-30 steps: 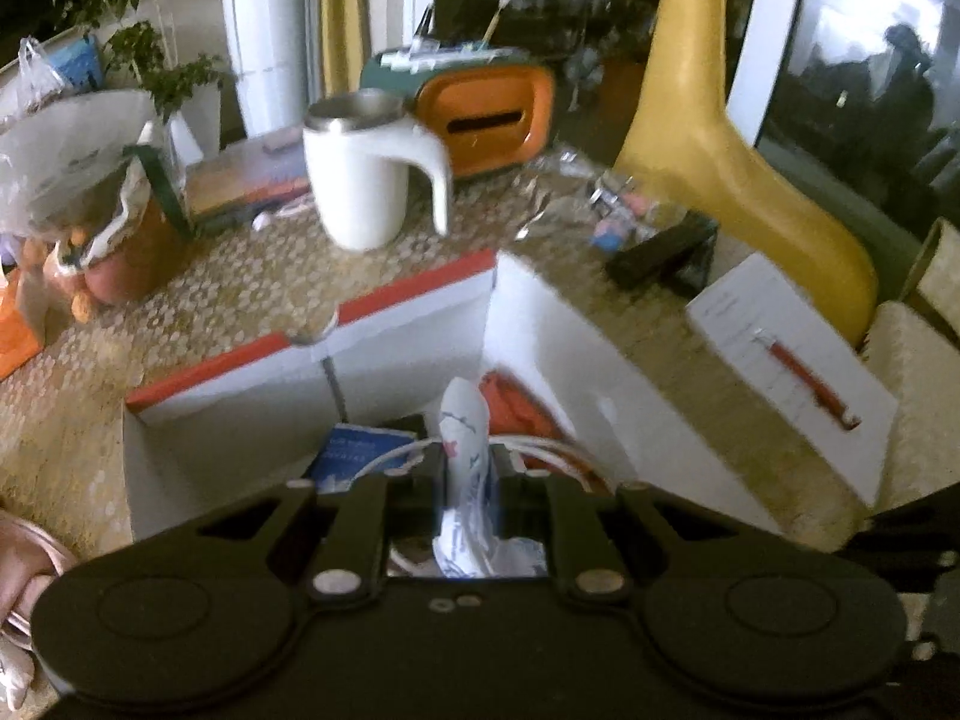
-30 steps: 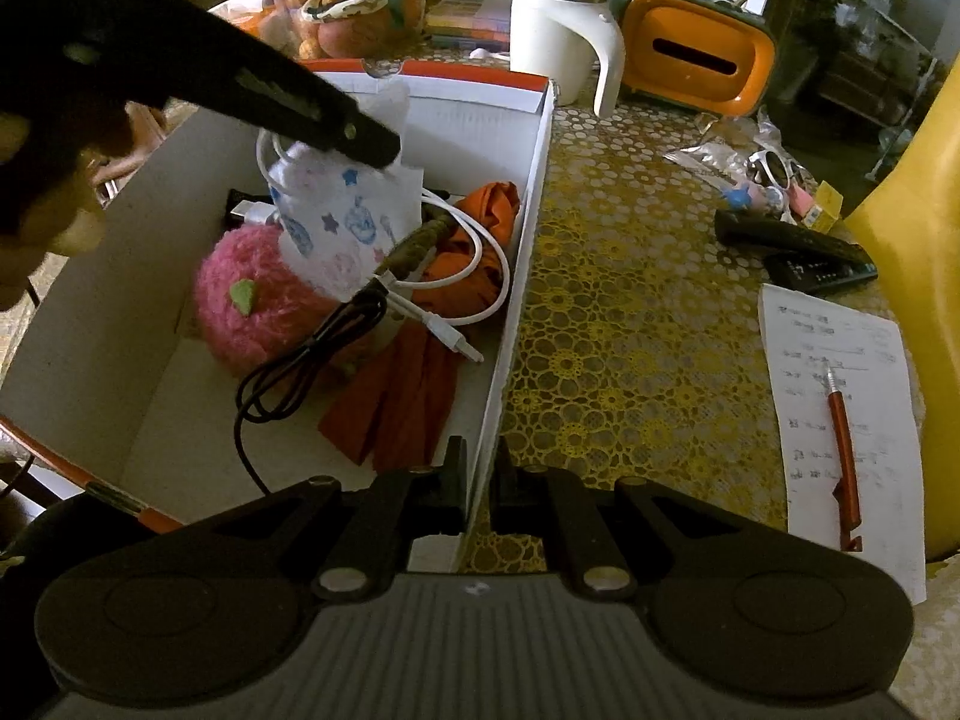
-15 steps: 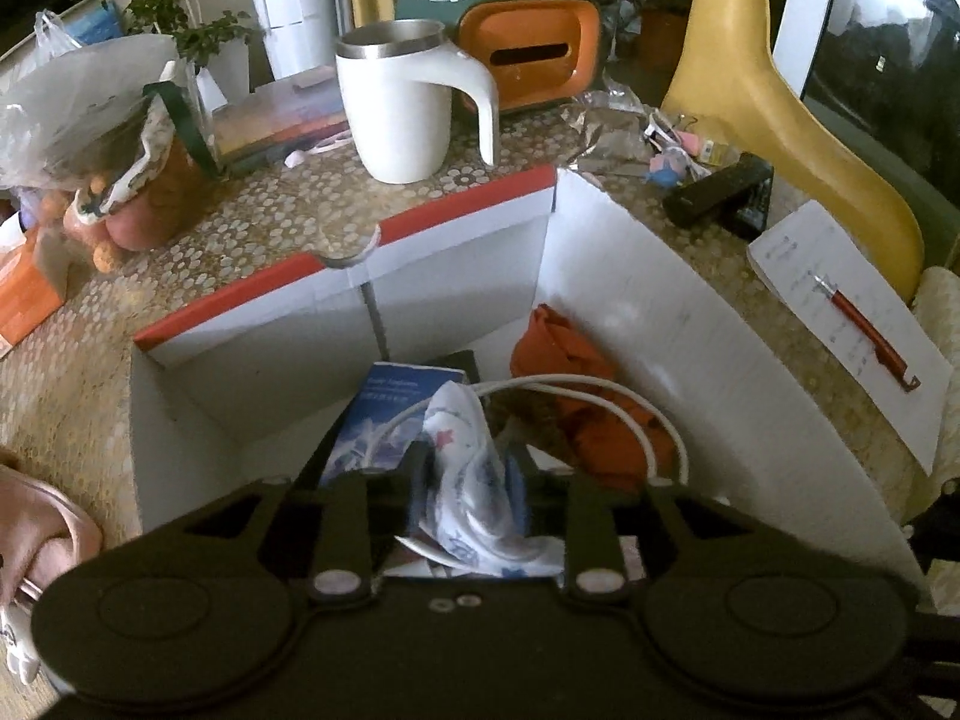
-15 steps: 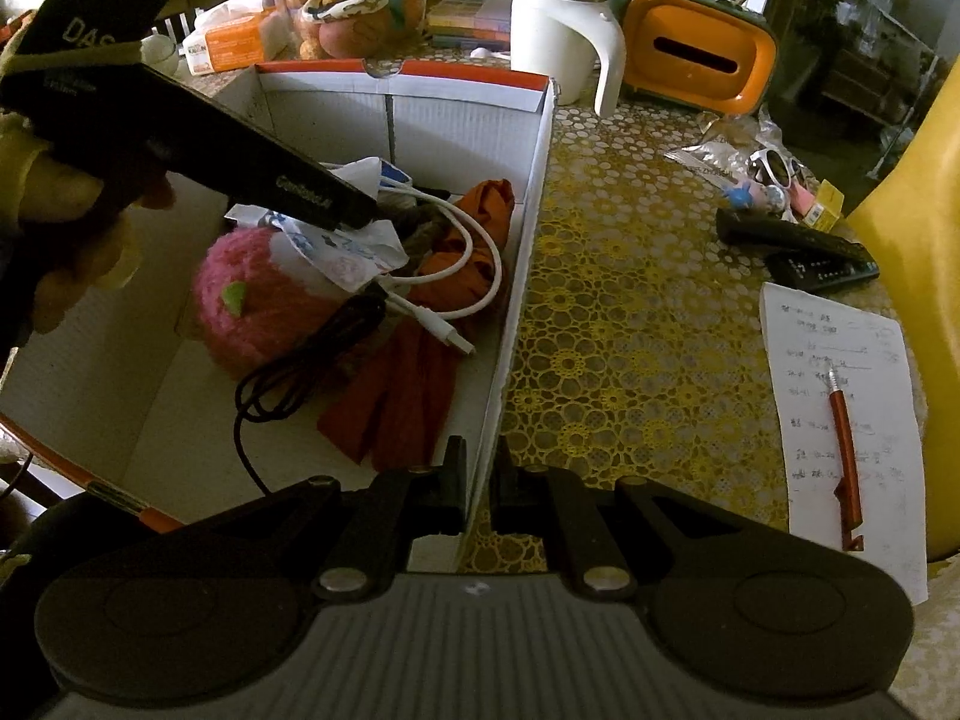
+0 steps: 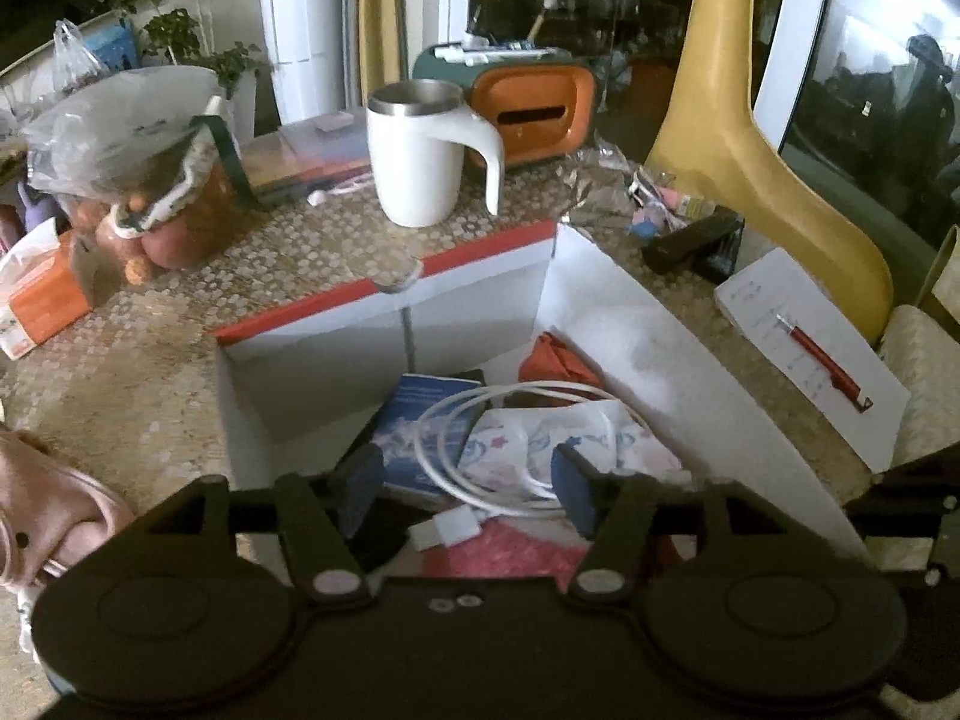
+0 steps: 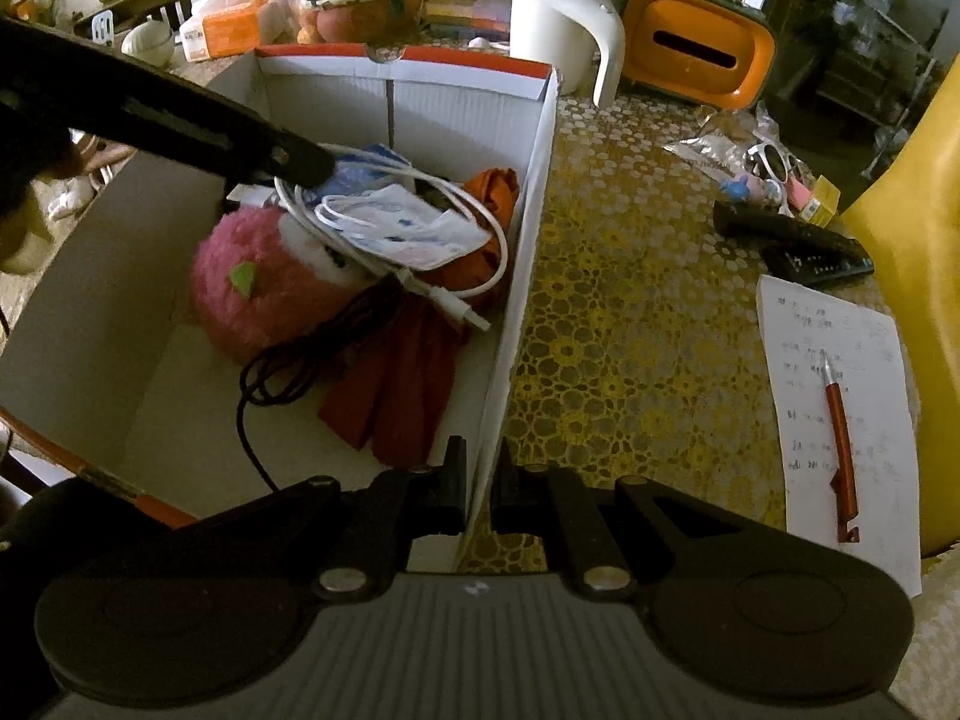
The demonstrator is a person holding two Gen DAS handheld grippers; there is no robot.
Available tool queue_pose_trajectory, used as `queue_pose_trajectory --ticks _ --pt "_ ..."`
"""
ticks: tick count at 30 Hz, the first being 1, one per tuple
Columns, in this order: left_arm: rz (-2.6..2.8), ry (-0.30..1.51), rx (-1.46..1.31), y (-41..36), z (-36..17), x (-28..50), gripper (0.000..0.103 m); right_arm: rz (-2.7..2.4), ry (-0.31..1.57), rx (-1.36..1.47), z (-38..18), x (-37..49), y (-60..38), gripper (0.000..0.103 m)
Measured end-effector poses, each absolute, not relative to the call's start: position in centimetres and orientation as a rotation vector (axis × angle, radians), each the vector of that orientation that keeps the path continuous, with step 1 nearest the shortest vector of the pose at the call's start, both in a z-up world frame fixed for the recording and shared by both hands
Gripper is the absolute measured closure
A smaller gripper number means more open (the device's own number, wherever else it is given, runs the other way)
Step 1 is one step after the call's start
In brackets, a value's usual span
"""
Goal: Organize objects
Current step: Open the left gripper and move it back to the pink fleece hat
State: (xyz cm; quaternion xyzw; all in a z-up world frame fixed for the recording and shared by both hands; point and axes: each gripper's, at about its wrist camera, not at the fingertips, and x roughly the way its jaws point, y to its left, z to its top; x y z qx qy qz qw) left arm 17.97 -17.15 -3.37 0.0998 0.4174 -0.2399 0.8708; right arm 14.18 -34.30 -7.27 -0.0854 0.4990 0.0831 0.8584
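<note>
A white cardboard box (image 5: 630, 348) with a red rim holds a pink plush (image 6: 258, 288), red cloth (image 6: 396, 396), a black cable (image 6: 300, 360), a white cable (image 5: 456, 450) and a blue booklet (image 5: 420, 414). A patterned face mask (image 5: 540, 444) lies on top of this pile, loose. My left gripper (image 5: 465, 483) hovers just above it; its jaws are opening and the pads touch nothing. My right gripper (image 6: 480, 486) is shut on the box's right side wall (image 6: 522, 276) at the near corner.
Behind the box stand a white mug (image 5: 420, 162), an orange tissue holder (image 5: 534, 114) and a bag of fruit (image 5: 138, 180). To the right lie black remotes (image 6: 792, 240), a paper sheet (image 6: 840, 396) with a red pen (image 6: 840, 438), and a yellow chair (image 5: 750, 150).
The left gripper lowered the mask into the box, then spread its jaws and let it go. The mask now rests flat on the cable. The right gripper stayed put.
</note>
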Motion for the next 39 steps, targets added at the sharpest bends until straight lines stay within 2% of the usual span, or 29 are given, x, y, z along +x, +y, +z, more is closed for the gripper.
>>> queue_pose_trajectory --ticks 14,27,33,35,39 --pt "-0.435 0.809 0.18 -11.1 -1.0 16.4 0.03 0.151 1.058 -0.217 -7.1 14.3 -33.6 0.097" --pt "-0.292 0.792 0.163 -3.0 -0.9 16.7 0.022 0.139 1.06 -0.234 -6.0 14.5 -33.3 0.097" --pt "-0.212 0.786 0.153 0.9 -1.0 17.5 0.012 0.14 1.067 -0.25 -6.0 14.5 -33.2 0.097" --pt "-0.18 0.781 0.157 2.2 -1.1 18.0 0.004 0.14 1.068 -0.245 -6.1 14.5 -33.2 0.097" --pt "-0.117 0.778 0.146 4.8 -1.3 19.4 0.001 0.144 1.077 -0.227 -6.1 14.7 -33.3 0.097"
